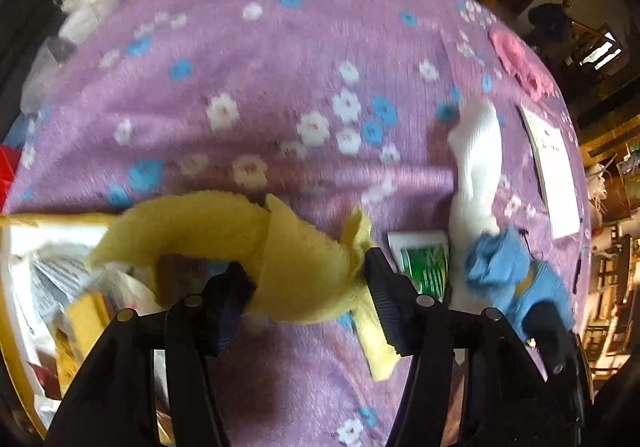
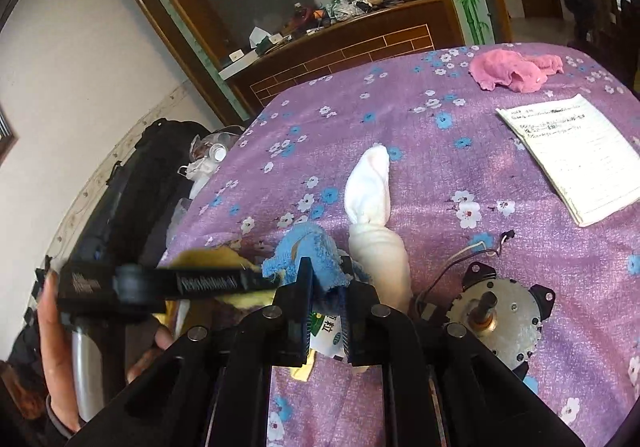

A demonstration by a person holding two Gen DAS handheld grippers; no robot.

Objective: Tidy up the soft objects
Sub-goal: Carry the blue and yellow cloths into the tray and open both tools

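The yellow cloth (image 1: 256, 247) hangs bunched between the fingers of the left gripper (image 1: 308, 287), jaws closed onto it above the purple floral tablecloth (image 1: 280, 47), its lower folds hiding what lies beneath. The right gripper (image 2: 328, 311) reaches forward, jaws pinching the blue cloth (image 2: 308, 255) just left of the white sock (image 2: 372, 199). Only the right wrist view shows the motor (image 2: 500, 319) at near right; the pink cloth (image 2: 512, 69) and notebook (image 2: 576, 155) lie far right

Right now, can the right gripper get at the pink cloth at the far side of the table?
Probably not yet: the right gripper is shut on the blue cloth. The path over the tablecloth to the pink cloth looks free.
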